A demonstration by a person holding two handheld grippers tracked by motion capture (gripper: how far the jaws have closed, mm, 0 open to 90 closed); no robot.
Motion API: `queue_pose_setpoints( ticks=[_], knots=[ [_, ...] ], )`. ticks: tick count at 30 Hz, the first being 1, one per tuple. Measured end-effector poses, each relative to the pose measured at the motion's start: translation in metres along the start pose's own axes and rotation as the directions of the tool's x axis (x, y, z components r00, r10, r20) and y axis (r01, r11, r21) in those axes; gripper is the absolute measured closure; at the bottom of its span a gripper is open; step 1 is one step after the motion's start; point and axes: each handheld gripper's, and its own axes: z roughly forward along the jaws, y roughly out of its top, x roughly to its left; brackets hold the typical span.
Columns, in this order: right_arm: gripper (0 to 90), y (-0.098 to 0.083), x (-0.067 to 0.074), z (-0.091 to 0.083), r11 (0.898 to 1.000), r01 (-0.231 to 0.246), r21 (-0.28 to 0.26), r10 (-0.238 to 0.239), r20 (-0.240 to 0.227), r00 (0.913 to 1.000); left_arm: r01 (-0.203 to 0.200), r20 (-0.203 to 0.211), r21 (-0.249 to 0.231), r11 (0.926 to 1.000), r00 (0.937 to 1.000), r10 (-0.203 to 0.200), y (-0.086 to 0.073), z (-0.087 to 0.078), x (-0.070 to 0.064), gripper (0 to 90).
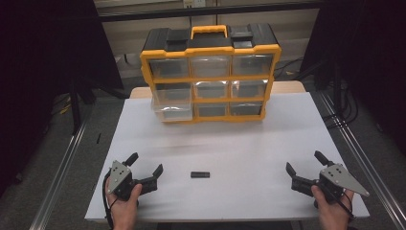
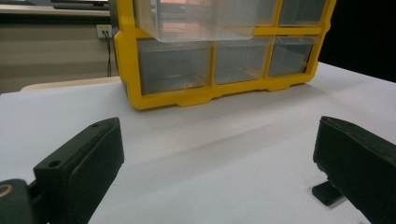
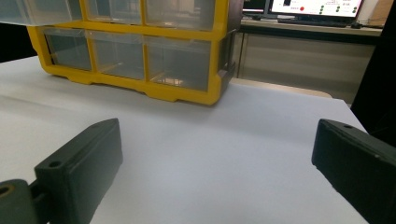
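Observation:
A yellow and black drawer cabinet (image 1: 210, 72) with clear drawers stands at the far side of the white table (image 1: 239, 143); it also appears in both gripper views (image 2: 210, 88) (image 3: 140, 65). Its lower-left drawer (image 1: 172, 111) is pulled out a little. A small black block (image 1: 200, 174) lies flat on the table near the front, and its end (image 2: 327, 192) shows beside my left gripper's right-hand jaw. My left gripper (image 1: 145, 164) rests open at the front left, nothing between its jaws. My right gripper (image 1: 305, 161) stands open at the front right, also holding nothing.
A person's hands hold both grippers at the table's near edge. Metal rails (image 1: 62, 167) run along the floor on both sides of the table. A desk with a monitor (image 3: 317, 7) stands behind the cabinet in the right gripper view.

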Motion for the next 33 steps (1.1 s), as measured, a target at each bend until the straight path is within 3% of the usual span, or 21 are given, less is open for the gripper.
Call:
queue_pose_setpoints(
  ticks=[11,16,20,22,26,28,29,33],
  knots=[
    [1.7,0.0,0.002,0.001,1.0,0.004,0.008,-0.004,-0.023,0.9997,-0.035,0.112,0.077,0.9964,0.9934,0.026,0.006,0.001,-0.001,3.7],
    [1.5,-0.001,0.002,0.002,1.0,0.011,0.021,-0.011,-0.038,0.9992,-0.025,0.186,0.125,0.9919,0.9825,0.001,0.011,0.008,0.002,6.6],
    [1.5,-0.002,0.002,0.003,1.0,0.011,0.026,-0.01,-0.042,0.9991,-0.046,0.206,0.144,0.9884,0.9783,0.016,0.013,0.014,0.0,6.5],
    [1.5,-0.002,0.002,0.003,1.0,0.013,0.026,-0.012,-0.049,0.9987,-0.05,0.248,0.171,0.984,0.9687,0.007,0.014,0.018,-0.002,5.9],
    [1.5,-0.002,0.002,0.003,1.0,0.01,0.023,-0.009,-0.053,0.9986,-0.055,0.272,0.185,0.9813,0.9622,0.002,0.016,0.023,-0.004,5.5],
    [1.5,-0.002,0.001,0.003,1.0,0.008,0.028,-0.006,-0.053,0.9986,-0.074,0.283,0.193,0.9785,0.9589,0.016,0.019,0.027,-0.005,5.5],
    [1.5,-0.003,0.001,0.002,1.0,0.006,0.03,-0.004,-0.057,0.9984,-0.102,0.301,0.206,0.9731,0.9529,0.036,0.022,0.032,-0.008,6.0],
    [1.4,-0.003,0.001,0.002,0.999,0.007,0.032,-0.005,-0.062,0.9981,-0.101,0.315,0.222,0.9698,0.9486,0.027,0.025,0.035,-0.01,7.6]
  ],
)
